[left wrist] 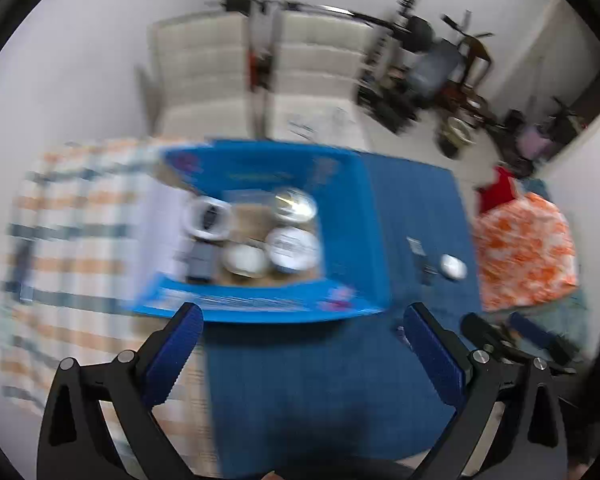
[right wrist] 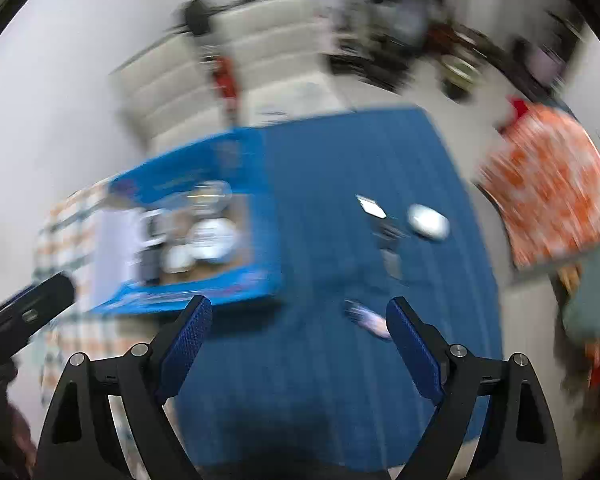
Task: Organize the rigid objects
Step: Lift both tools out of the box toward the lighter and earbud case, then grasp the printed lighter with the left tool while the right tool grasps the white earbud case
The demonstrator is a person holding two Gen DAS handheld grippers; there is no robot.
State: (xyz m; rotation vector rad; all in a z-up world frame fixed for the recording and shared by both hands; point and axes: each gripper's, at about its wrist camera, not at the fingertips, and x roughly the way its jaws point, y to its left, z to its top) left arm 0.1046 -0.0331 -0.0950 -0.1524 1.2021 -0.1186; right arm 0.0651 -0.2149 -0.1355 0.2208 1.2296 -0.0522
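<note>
Box [left wrist: 260,312], part-filled; loose items remain on blue worktop [right wrist: 320,240]. Left tool [left wrist: 302,354] and right tool [right wrist: 298,346] wide open, empty. Next: grasp white oval item [right wrist: 428,222].

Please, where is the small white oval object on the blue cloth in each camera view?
Left wrist: the white oval object lies right of centre, on the blue cloth, right of the blue box.
Right wrist: the same object lies right of centre, higher up.
Shared landmark: the blue box.

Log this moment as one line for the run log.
left gripper: open, empty | right gripper: open, empty | blue box: holds round tins | white oval item: loose on blue mat
</note>
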